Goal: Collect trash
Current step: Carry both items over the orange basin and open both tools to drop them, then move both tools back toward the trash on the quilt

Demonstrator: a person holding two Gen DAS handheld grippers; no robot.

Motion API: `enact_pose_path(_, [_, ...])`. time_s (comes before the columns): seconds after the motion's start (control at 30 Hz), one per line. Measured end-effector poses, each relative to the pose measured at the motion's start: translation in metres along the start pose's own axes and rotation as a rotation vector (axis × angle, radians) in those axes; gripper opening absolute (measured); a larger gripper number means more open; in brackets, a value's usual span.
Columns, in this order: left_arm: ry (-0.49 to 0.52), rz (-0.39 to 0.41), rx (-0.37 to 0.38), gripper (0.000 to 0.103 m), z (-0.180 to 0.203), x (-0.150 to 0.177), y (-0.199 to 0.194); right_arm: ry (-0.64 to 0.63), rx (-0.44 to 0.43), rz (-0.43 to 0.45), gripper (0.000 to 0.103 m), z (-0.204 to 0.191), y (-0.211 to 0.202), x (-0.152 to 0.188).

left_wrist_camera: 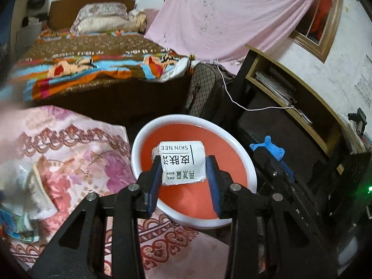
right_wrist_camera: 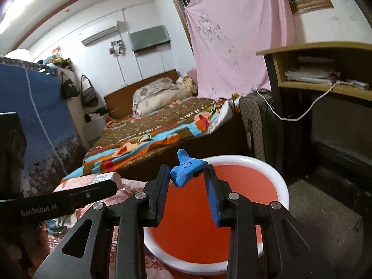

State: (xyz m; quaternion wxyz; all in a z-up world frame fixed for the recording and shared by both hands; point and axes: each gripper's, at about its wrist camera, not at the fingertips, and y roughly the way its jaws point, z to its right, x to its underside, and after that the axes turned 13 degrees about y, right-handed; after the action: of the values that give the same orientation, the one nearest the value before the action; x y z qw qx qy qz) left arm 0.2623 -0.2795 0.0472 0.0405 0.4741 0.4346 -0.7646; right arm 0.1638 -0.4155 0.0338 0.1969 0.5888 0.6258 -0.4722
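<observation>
A red basin with a white rim [left_wrist_camera: 142, 139] [right_wrist_camera: 276, 174] stands on the floor beside a pink floral cloth. Over it, my left gripper [left_wrist_camera: 184, 162] has a white printed box [left_wrist_camera: 182, 160] between its fingertips. The left pad lies against the box and a thin gap shows at the right pad, so the gripper is open. My right gripper [right_wrist_camera: 186, 172] hangs over the basin's far rim with a blue crumpled lump [right_wrist_camera: 186, 169] between its fingertips. That lump barely touches the pads, and the gripper is open. The left wrist view shows the same lump [left_wrist_camera: 270, 146] at the right.
The pink floral cloth [left_wrist_camera: 69, 153] covers the surface to the left, with a heap of wrappers [left_wrist_camera: 23, 197] on it. Beyond it is a bed [left_wrist_camera: 93, 62]. To the right are a quilted suitcase [left_wrist_camera: 204, 88], a dark desk with a shelf [left_wrist_camera: 290, 93] and a white cable [left_wrist_camera: 255, 109].
</observation>
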Motion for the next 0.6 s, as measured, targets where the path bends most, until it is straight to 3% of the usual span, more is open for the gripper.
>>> enact_pose_path(0.13, [-0.051,-0.009,0.013,0.037,-0.005,0.0,0.005,0.025,0.008,-0.014,0.043,0.002,0.001,0.001])
enact_pose_path(0.27, [-0.076,0.001,0.004,0.04,-0.008,0.002,0.003,0.037,0.015,-0.017,0.045,0.004,0.001,0.0])
enact_pose_path(0.4, [-0.064,0.062,-0.06,0.045,-0.013,0.006,-0.017,0.015,0.001,0.005,0.047,-0.002,-0.004,0.001])
enact_pose_path(0.5, [-0.078,0.109,-0.116,0.055,-0.022,0.013,-0.035,-0.006,-0.028,0.032,0.049,-0.011,-0.01,0.0])
enact_pose_path(0.6, [-0.098,0.164,-0.182,0.063,-0.033,0.023,-0.058,-0.038,-0.055,0.062,0.056,-0.022,-0.018,0.002])
